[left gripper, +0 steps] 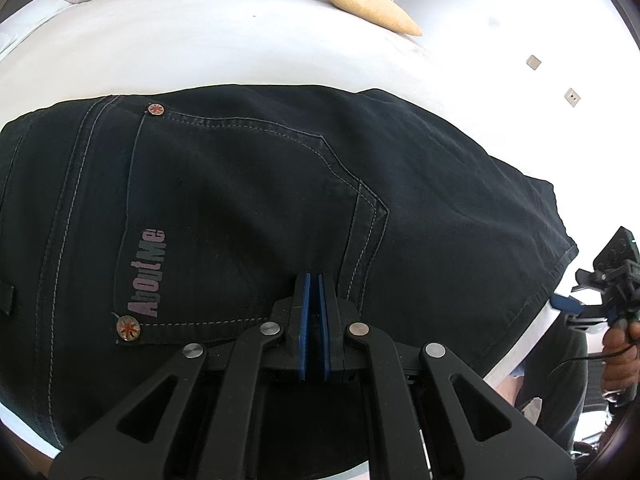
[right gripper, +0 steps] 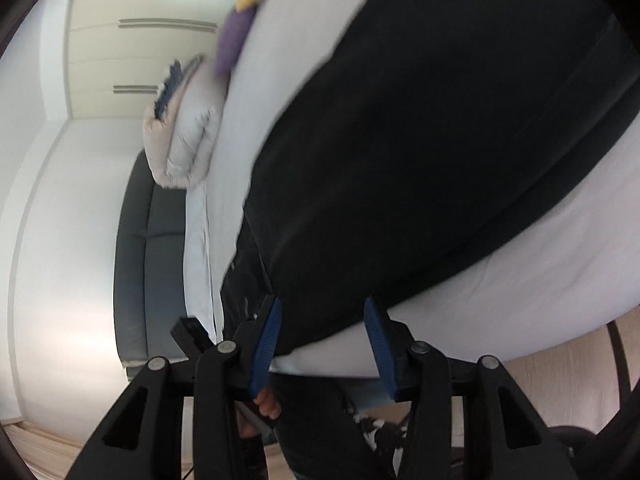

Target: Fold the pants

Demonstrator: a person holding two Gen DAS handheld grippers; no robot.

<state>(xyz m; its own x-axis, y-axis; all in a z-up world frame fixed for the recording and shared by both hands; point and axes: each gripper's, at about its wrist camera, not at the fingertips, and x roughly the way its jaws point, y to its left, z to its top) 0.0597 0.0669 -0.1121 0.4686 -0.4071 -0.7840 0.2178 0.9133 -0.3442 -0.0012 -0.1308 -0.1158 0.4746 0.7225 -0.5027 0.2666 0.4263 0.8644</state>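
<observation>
Black pants (left gripper: 280,208) lie folded across a white bed (left gripper: 200,52), filling the frame's centre, the left gripper (left gripper: 314,280) pressed together at lower centre, the right gripper (right gripper: 322,312) apart, holding nothing, at the bed's edge.

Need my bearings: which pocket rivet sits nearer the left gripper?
The lower rivet, below the "AboutMe" print on the pants, beside the left gripper; the other sits far up.
</observation>
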